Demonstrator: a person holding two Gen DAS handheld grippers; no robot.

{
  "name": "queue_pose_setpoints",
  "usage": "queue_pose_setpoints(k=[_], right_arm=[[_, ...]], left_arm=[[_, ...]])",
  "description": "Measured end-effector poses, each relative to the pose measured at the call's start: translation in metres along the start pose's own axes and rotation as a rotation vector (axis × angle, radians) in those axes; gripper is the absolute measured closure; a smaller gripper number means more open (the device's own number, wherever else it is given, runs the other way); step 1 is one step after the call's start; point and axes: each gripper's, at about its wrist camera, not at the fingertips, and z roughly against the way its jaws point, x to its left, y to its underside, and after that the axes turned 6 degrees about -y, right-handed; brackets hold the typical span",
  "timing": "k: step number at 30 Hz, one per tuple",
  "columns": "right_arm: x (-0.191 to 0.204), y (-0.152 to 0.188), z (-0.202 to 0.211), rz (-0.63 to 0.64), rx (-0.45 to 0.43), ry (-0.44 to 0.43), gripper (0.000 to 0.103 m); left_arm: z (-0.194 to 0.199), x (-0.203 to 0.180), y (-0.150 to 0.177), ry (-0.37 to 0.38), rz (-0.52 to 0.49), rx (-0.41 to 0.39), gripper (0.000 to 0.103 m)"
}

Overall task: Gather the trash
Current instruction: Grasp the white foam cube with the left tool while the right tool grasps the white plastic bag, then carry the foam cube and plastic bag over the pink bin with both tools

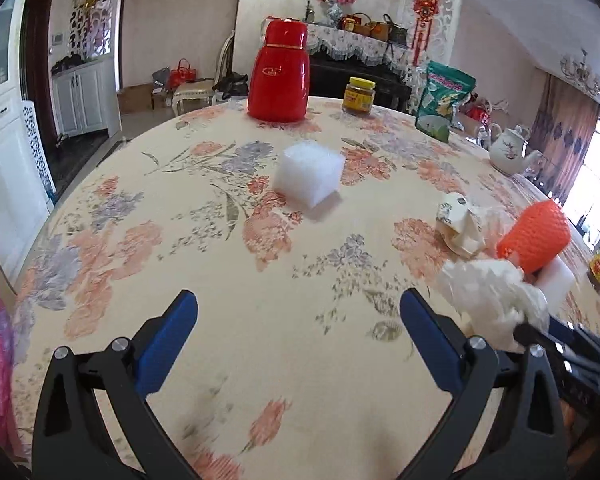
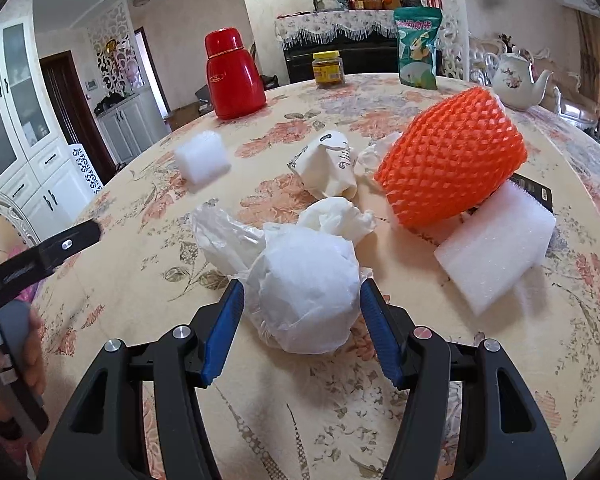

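Step in hand: right gripper (image 2: 302,312) taking up the white plastic-wrapped wad (image 2: 306,296) from the floral tablecloth (image 2: 140,240); judged to be the pick-up of one piece of trash.
Right gripper state: blue fingers (image 2: 224,332) stand close against both flanks of the wad; whether they press it firmly cannot be told.
Advice: close squarely across the wad's widest part and gather the loose plastic tail at its far left, or it may drag on lifting.
Wad position: between the right fingers, resting on the cloth, near edge of the table.
Left gripper state: left gripper (image 1: 298,340) spread wide with nothing between the fingers, above bare cloth.
Other trash: orange foam net (image 2: 452,160) and white foam slab (image 2: 496,248) far right; crumpled paper cup (image 2: 328,168) beyond the wad; white foam cube (image 1: 310,176) far of the left gripper, well apart.
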Motion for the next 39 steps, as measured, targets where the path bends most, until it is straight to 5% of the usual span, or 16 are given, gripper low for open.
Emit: queue_pose_setpoints(k=[5, 7, 10, 13, 19, 23, 24, 25, 39], right_arm=[[-0.001, -0.003, -0.01, -0.009, 0.038, -0.004, 0.051], [-0.001, -0.005, -0.012, -0.005, 0.041, -0.028, 0.071], [0.003, -0.004, -0.007, 0.016, 0.014, -0.016, 0.083], [0.01, -0.004, -0.002, 0.053, -0.01, 0.015, 0.084], [0.004, -0.005, -0.001, 0.029, -0.018, 0.008, 0.084], [0.0, -0.005, -0.003, 0.009, -0.009, 0.001, 0.084], [0.0, -0.005, -0.003, 0.009, -0.008, 0.001, 0.084], [0.001, -0.006, -0.003, 0.011, -0.009, 0.001, 0.084], [0.005, -0.004, 0.0, 0.034, -0.03, 0.011, 0.084]], left_arm=[[-0.034, -0.014, -0.02, -0.012, 0.029, 0.029, 0.005], [-0.055, -0.019, -0.031, -0.036, 0.044, 0.046, 0.005], [-0.083, -0.022, -0.049, -0.07, 0.073, 0.06, 0.005], [-0.11, -0.029, -0.069, -0.076, 0.079, 0.074, 0.005], [-0.161, -0.047, -0.106, -0.127, -0.064, 0.077, 0.005], [-0.181, -0.039, -0.114, -0.103, -0.051, 0.102, 0.011], [-0.181, -0.037, -0.113, -0.08, -0.041, 0.102, 0.026], [-0.183, -0.037, -0.113, -0.058, -0.039, 0.114, 0.027], [-0.057, -0.041, -0.039, 0.034, -0.11, -0.046, 0.03]])
